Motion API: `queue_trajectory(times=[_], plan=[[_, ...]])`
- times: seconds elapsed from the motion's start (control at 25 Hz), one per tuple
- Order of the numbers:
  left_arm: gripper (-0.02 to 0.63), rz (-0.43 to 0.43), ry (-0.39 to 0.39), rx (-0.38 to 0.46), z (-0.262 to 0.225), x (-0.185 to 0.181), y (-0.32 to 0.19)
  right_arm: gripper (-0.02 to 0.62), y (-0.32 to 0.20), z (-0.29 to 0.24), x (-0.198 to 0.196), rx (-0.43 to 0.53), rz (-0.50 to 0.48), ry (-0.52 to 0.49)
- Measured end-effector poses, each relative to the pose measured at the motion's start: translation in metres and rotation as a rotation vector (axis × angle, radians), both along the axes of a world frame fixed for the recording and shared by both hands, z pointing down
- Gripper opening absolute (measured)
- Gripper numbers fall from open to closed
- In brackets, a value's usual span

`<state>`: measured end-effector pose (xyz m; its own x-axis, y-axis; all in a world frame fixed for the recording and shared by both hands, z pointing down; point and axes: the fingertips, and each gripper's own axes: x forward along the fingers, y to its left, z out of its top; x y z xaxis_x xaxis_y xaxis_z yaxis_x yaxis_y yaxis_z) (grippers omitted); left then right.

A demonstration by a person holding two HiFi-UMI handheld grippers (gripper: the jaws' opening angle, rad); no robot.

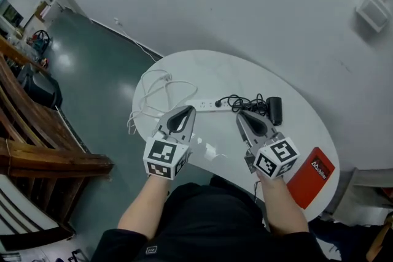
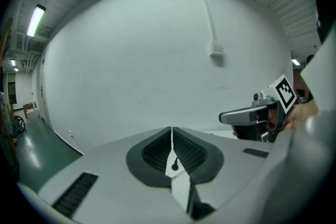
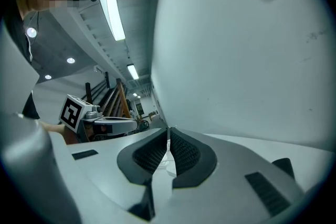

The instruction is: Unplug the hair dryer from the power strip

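Observation:
A white power strip (image 1: 206,105) lies on the round white table (image 1: 202,70). A black plug and a tangled black cord (image 1: 245,102) run from its right end to the black hair dryer (image 1: 274,110). My left gripper (image 1: 187,111) hovers just short of the strip's left part, jaws shut and empty. My right gripper (image 1: 241,115) hangs over the cord, beside the dryer, jaws shut with nothing between them. In the left gripper view the pads (image 2: 157,152) meet, and the right gripper (image 2: 247,116) shows at the right. The right gripper view shows its pads (image 3: 152,155) nearly touching.
The strip's white cord (image 1: 153,92) loops over the table's left side and hangs off the edge. A red box (image 1: 311,176) lies at the table's near right edge. A white wall stands behind the table, and wooden furniture (image 1: 37,132) stands on the floor at left.

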<state>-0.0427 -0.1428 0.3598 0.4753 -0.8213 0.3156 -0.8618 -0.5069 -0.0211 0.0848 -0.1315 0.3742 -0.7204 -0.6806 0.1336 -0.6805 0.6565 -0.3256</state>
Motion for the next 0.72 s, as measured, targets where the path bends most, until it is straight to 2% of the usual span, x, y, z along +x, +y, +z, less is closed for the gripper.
queue_trajectory(times=[0.36,0.72], plan=[[0.020,0.024,-0.009,-0.086,0.030,0.007,-0.046,0.038,-0.044,0.035,-0.003,-0.085,-0.004,0.022],[0.020,0.116,0.003,-0.199,0.080,-0.001,-0.086,0.038,-0.069,0.071,-0.027,-0.167,0.016,0.071]])
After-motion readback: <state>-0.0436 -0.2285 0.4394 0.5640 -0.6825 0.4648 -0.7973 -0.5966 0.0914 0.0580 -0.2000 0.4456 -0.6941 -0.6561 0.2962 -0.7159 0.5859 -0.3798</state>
